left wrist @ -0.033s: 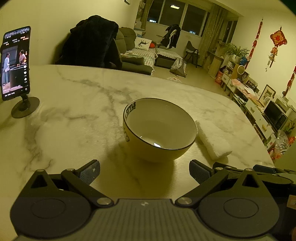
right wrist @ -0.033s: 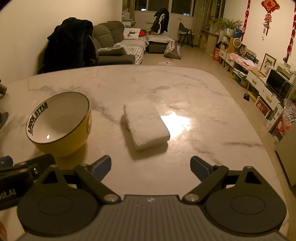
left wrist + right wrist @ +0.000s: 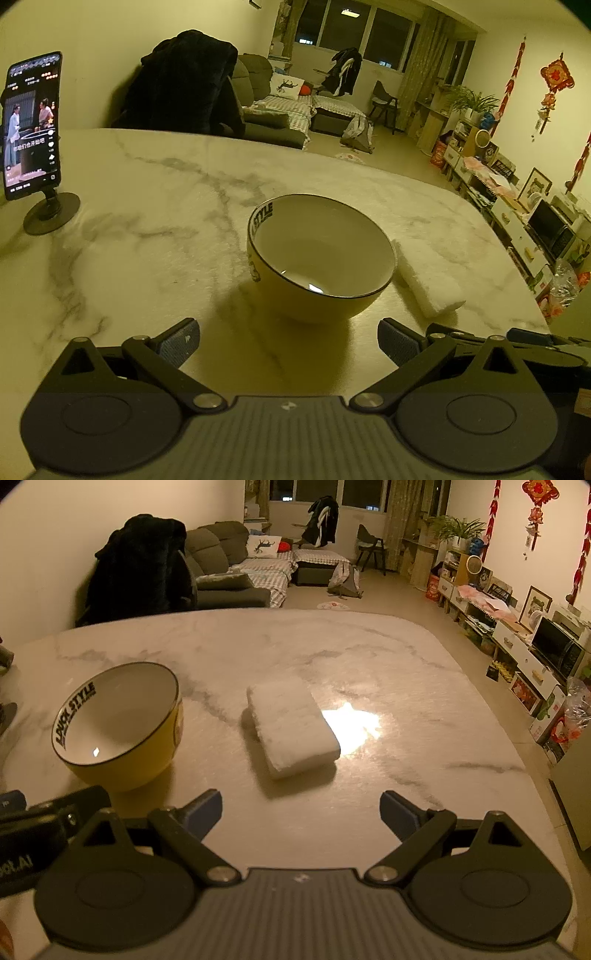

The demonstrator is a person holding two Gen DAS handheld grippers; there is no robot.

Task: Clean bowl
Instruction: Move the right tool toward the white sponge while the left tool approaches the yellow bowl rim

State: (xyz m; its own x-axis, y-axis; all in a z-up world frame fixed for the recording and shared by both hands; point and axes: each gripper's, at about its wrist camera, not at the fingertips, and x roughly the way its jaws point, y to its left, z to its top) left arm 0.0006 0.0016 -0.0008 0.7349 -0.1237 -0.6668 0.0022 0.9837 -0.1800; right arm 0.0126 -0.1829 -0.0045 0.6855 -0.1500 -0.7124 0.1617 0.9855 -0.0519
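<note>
I hold a two-finger gripper in each hand above a white marble table [image 3: 369, 657] with grey veins. My left gripper [image 3: 288, 341] has its jaws spread wide, with nothing between them. Straight ahead of those jaws, a little beyond the fingertips and not touching them, stands the bowl [image 3: 321, 258]. It is upright, yellow outside and white inside, with a dark rim and black lettering along the inner edge. The inside looks bare apart from small glints of light near the bottom.

My right gripper [image 3: 301, 812] also has its jaws spread wide and holds nothing. Ahead of them, slightly toward the left finger, lies a white rectangular sponge [image 3: 291, 727], flat on the table and apart from the fingertips. The bowl sits beyond and outside my right gripper's left finger, near the sponge but not touching it. A bright patch of reflected light shines on the marble just past the sponge's right side.

Far off to the left of my left gripper, a phone [image 3: 32, 125] stands upright on a round stand, its screen lit.
</note>
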